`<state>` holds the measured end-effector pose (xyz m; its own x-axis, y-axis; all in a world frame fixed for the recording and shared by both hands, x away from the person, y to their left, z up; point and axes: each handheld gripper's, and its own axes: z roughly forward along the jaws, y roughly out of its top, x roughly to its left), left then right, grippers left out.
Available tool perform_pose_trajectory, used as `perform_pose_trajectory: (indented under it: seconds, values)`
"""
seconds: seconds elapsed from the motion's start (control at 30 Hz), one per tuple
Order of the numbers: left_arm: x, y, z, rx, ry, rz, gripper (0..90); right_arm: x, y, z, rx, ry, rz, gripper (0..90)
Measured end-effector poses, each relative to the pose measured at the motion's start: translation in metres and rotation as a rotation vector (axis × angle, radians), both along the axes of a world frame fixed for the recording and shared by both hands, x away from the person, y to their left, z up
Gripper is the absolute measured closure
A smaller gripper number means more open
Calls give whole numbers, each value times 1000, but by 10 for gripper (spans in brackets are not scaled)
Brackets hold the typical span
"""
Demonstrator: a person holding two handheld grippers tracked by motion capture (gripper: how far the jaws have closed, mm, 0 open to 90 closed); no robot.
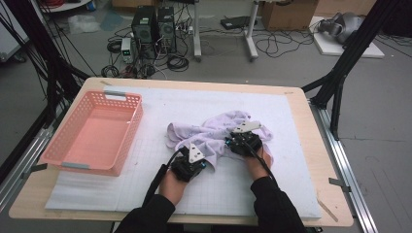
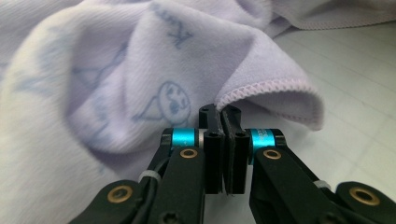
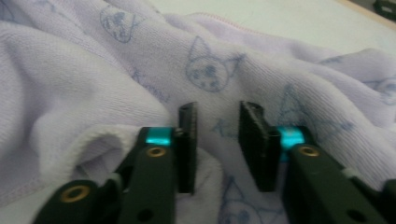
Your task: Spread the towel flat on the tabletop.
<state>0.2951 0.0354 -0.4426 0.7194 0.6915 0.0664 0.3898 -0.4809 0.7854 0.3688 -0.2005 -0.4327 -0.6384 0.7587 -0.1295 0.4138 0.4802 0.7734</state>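
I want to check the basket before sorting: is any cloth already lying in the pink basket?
No, the pink basket holds nothing, while the lavender cloth lies beside it.

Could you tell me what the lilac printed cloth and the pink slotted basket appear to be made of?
The lilac printed cloth looks like soft, matte knit or fleece fabric: fine ribbed texture, overlocked stitched hem, blue cartoon cat prints. The pink slotted basket looks like moulded plastic, slightly glossy: rigid perforated walls, grey handle strips.

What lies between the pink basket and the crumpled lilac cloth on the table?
Nothing: in the high view only bare white mat separates the pink basket from the lilac cloth.
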Motion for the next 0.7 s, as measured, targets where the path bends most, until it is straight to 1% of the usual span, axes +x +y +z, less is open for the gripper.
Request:
perform_pose_trajectory:
  seconds: [0.07,0.1,0.13,0.23,0.3,0.37,0.43,0.5,0.6,0.7]
  values:
    - [-3,12,4,-14,11,0,878,-4,-4,2,7,-9,2,575]
    - [-5,20,5,-28,19,-7,878,-7,-6,4,3,-17,-1,572]
    - [-7,28,6,-48,31,-6,878,-11,-9,5,10,-14,-1,572]
    - [-12,54,12,-112,65,9,878,-21,-17,8,22,-29,3,572]
    - [-16,71,16,-142,61,33,878,-28,-22,8,18,-35,2,574]
    - [-19,86,20,-178,60,62,878,-32,-28,8,26,-31,-1,576]
    - [-19,101,22,-200,66,86,879,-36,-32,8,32,-28,-8,576]
    - [-21,113,22,-222,75,112,879,-40,-37,9,56,-17,-12,576]
    - [-24,127,20,-240,82,137,879,-49,-45,13,67,-37,-7,580]
    - [-26,137,20,-261,88,168,879,-62,-59,18,77,-52,-29,584]
